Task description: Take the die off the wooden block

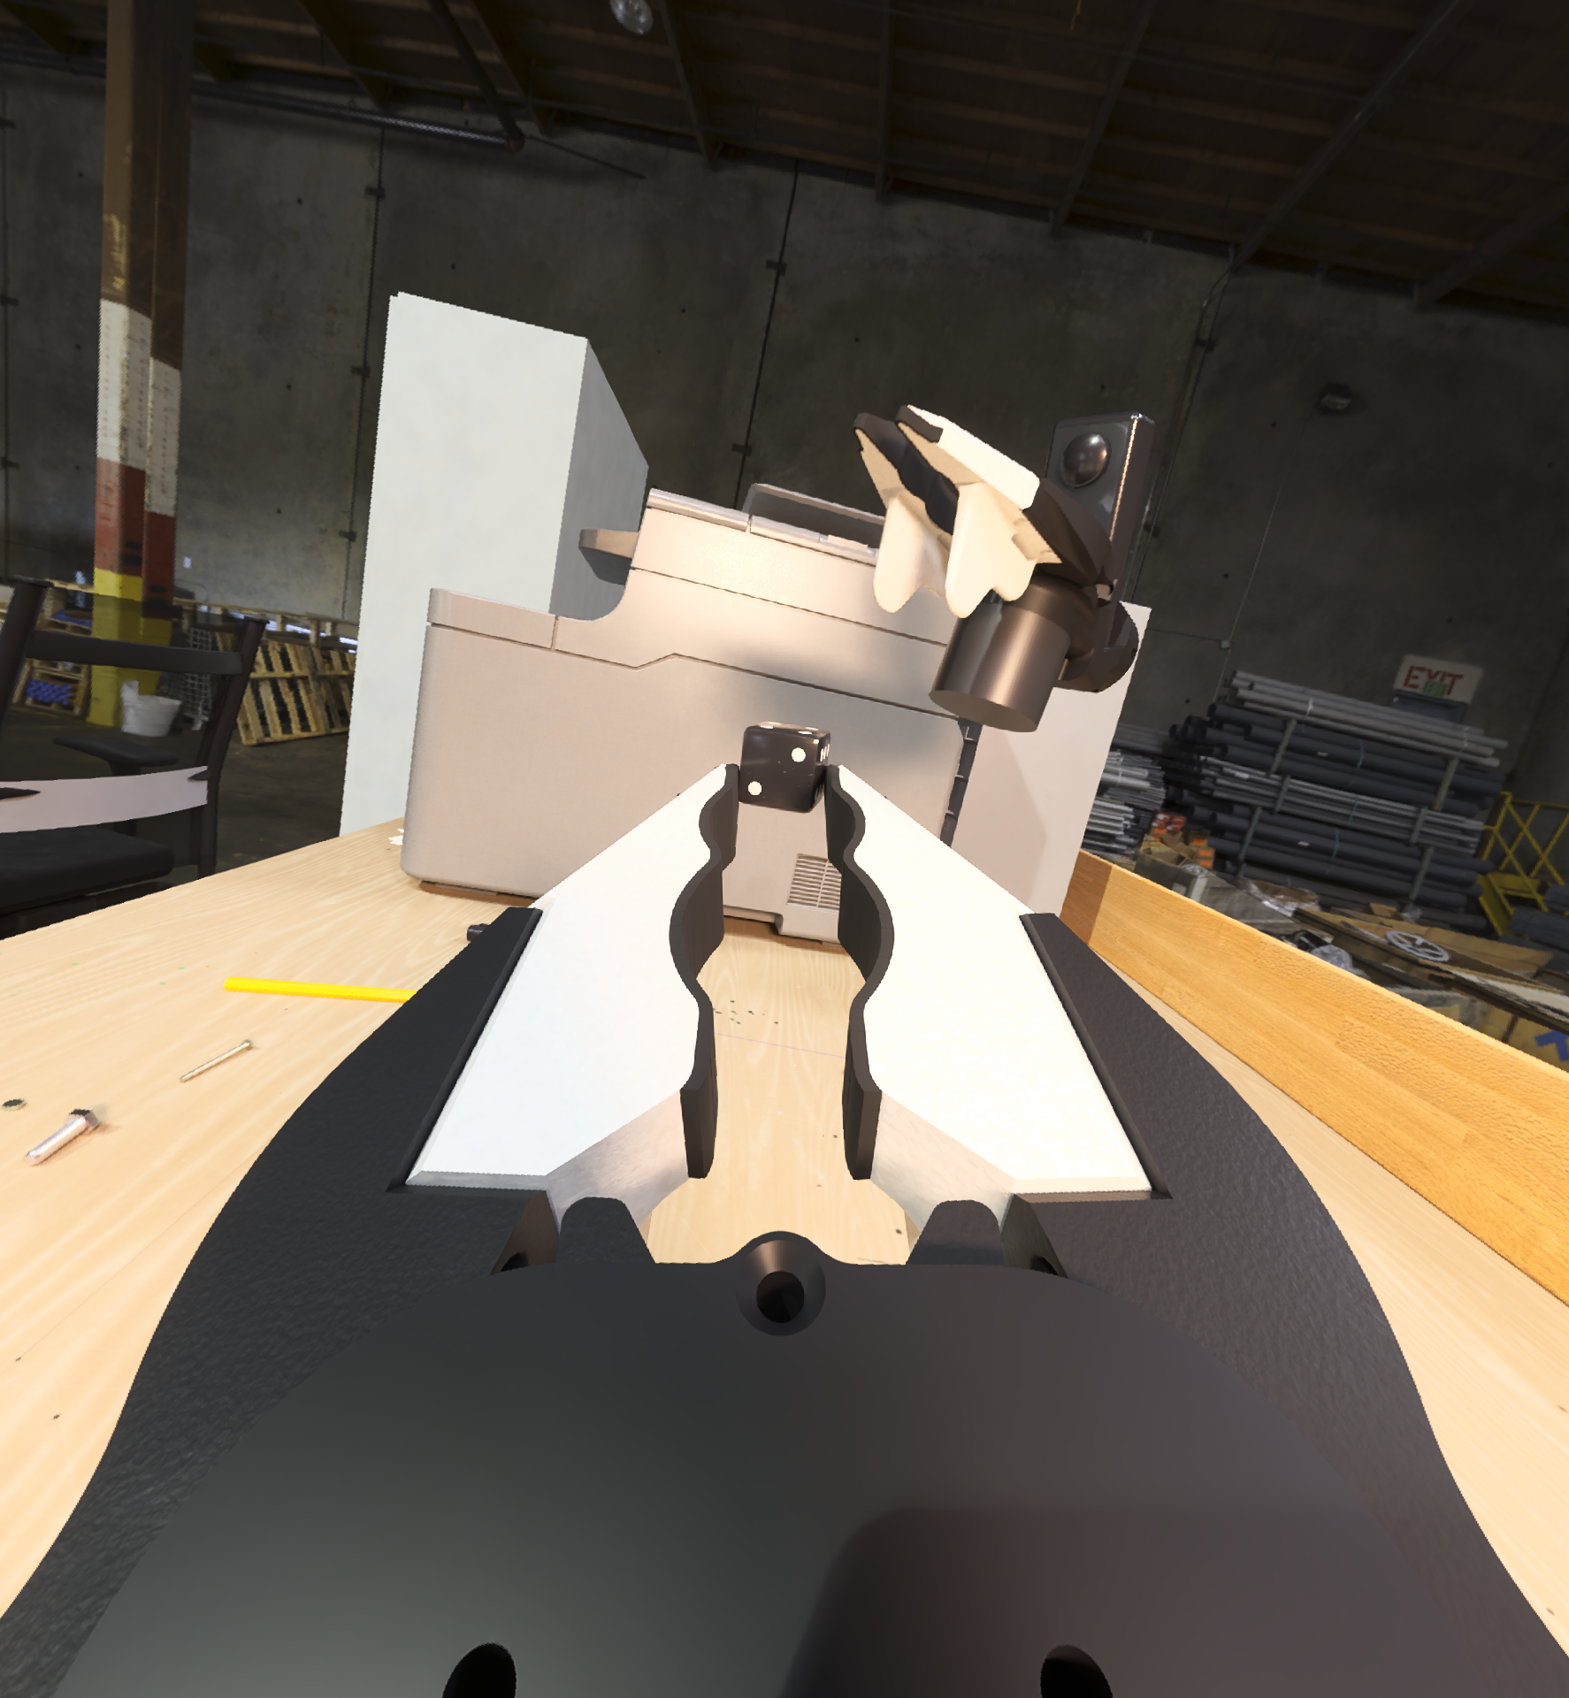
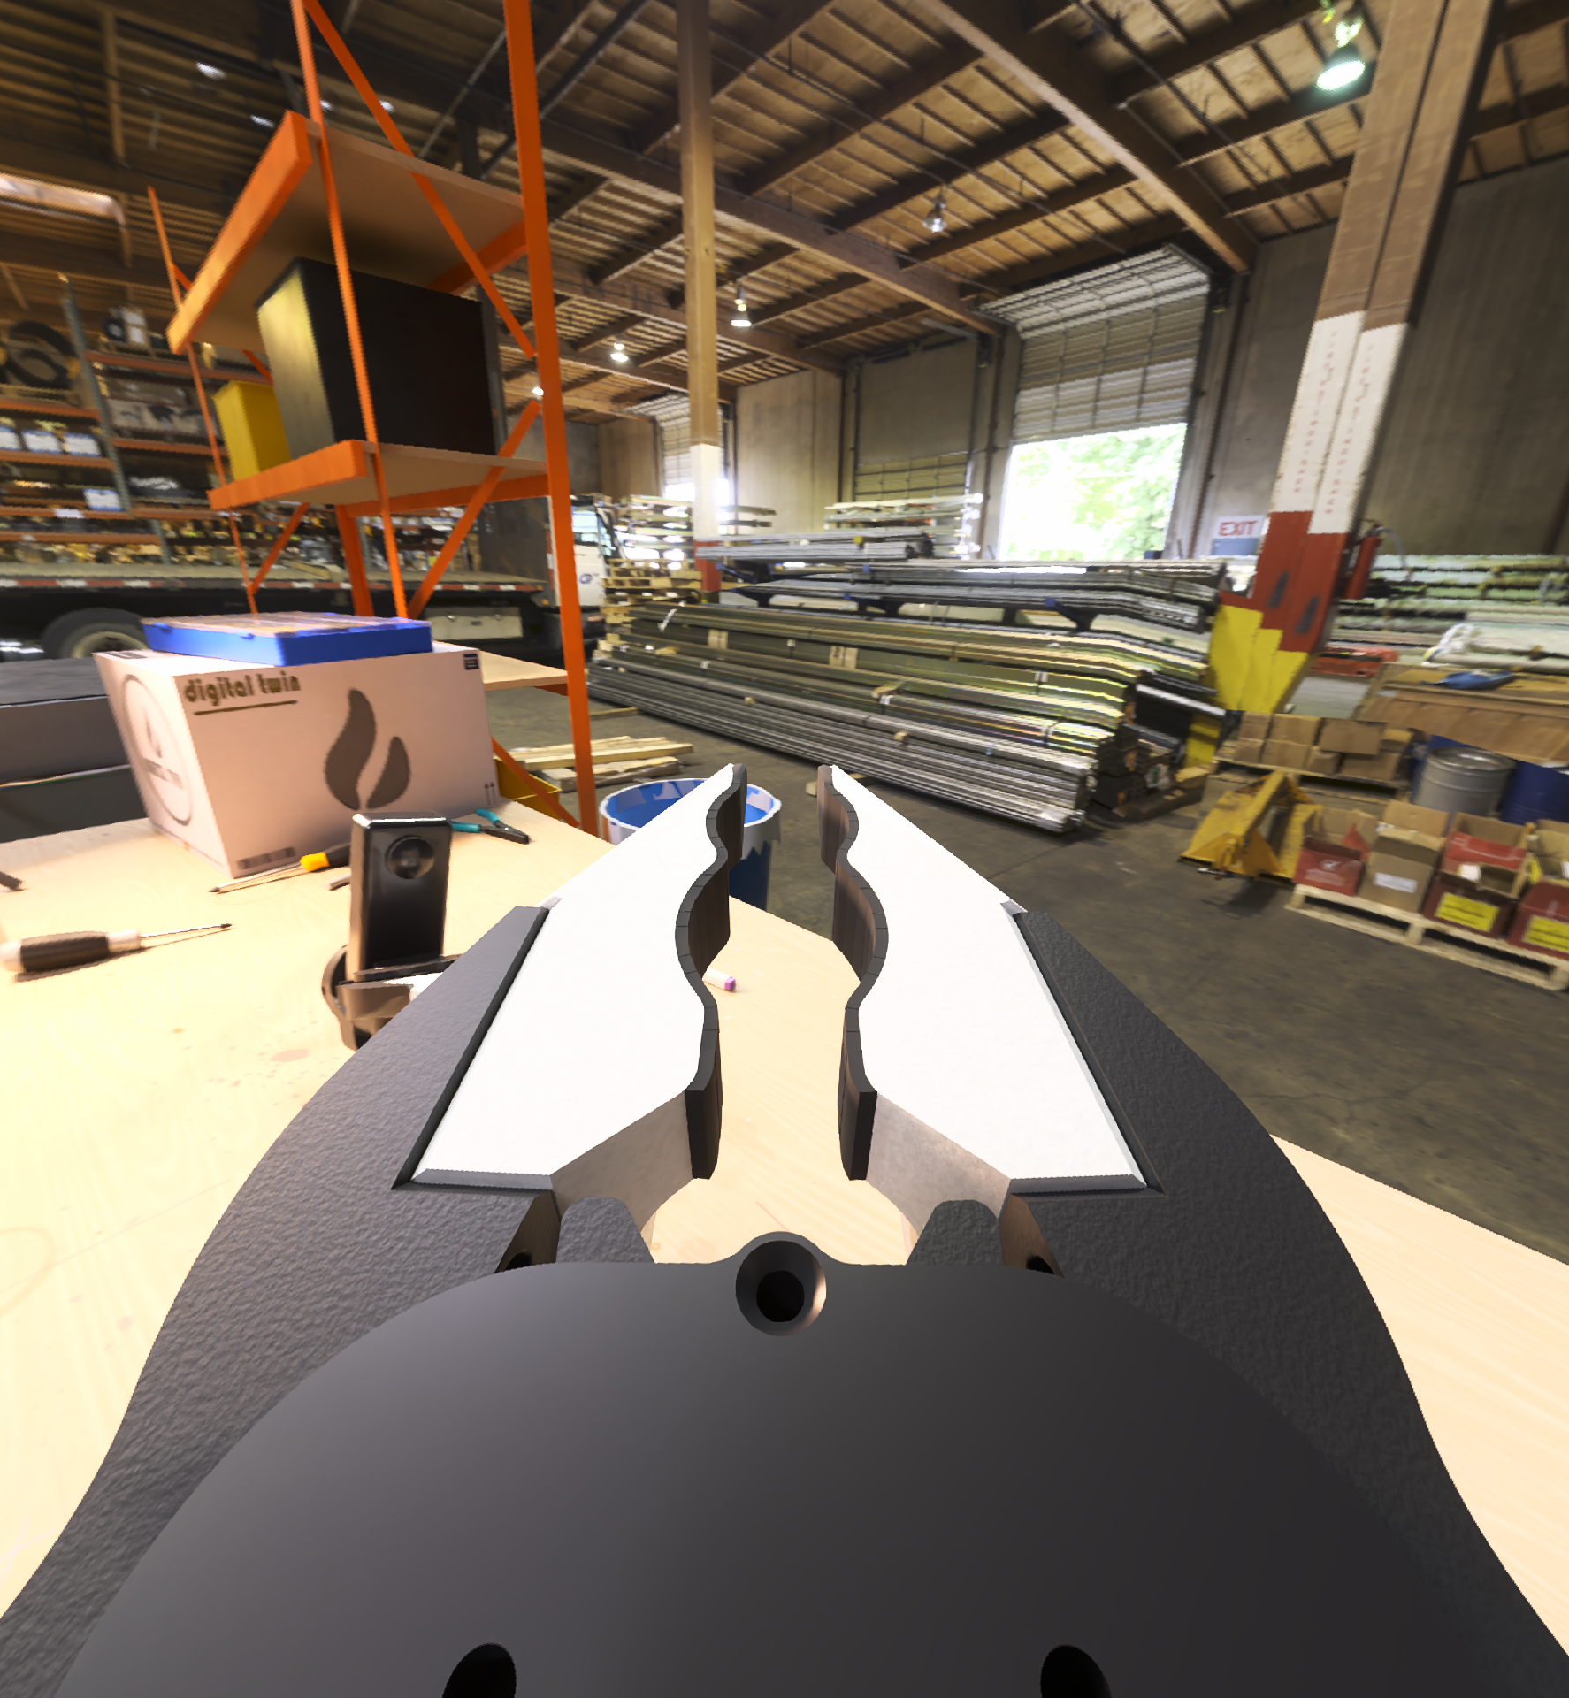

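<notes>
The wooden block named in the task is not showing in either view, so whether the die is lifted clear of it cannot be told. The left gripper's broad black body is hiding much of the near table [image 1: 165, 965] in the left wrist view, and the right gripper's body is doing the same in the right wrist view. The printer [image 1: 634, 735] at the far end of the table is partly covering the white panel [image 1: 478, 515] standing behind it. A wooden rail [image 1: 1314, 1001] is running along the table's right edge.

The left gripper [image 1: 782, 781] is pinching the black die [image 1: 783, 767] between its fingertips [image 1: 726, 792], the jaws narrowed to the die's width; the die is sitting at the very tips, in front of the printer, with white pips showing. The right gripper [image 2: 781, 790] is holding nothing, its jaws standing narrowly apart over the table's far edge. In the left wrist view it is hanging tilted in the air [image 1: 937, 588], far and to the right of the die.

On the left of the table a yellow pencil [image 1: 317, 989], a bolt [image 1: 62, 1137] and a pin [image 1: 216, 1059] are lying apart. In the right wrist view a cardboard box [image 2: 303, 744] is standing far left, and a screwdriver [image 2: 110, 946] is lying nearer.
</notes>
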### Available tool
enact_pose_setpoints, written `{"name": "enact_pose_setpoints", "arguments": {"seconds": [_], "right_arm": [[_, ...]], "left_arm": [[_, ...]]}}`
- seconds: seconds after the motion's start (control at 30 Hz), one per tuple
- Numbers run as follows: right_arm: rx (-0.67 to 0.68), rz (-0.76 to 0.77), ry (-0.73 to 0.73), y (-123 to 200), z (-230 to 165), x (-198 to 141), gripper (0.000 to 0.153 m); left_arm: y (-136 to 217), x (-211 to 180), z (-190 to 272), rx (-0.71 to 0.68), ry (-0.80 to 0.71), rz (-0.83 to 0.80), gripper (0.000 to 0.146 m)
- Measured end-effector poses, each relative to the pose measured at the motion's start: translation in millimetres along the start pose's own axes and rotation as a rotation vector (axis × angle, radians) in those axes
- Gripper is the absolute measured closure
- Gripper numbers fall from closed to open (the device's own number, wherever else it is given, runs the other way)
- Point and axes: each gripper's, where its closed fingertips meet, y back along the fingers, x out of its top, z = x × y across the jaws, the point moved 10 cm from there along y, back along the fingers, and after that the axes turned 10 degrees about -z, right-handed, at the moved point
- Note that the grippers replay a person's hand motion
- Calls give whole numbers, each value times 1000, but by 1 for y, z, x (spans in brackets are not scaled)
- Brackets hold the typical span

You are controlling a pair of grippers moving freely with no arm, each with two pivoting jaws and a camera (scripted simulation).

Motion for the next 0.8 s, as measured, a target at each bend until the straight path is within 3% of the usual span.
{"name": "enact_pose_setpoints", "arguments": {"seconds": [0.8], "right_arm": [[16,8,4,2,-1,3,137]], "left_arm": [[0,-6,-4,6,-14,-31,128]]}}
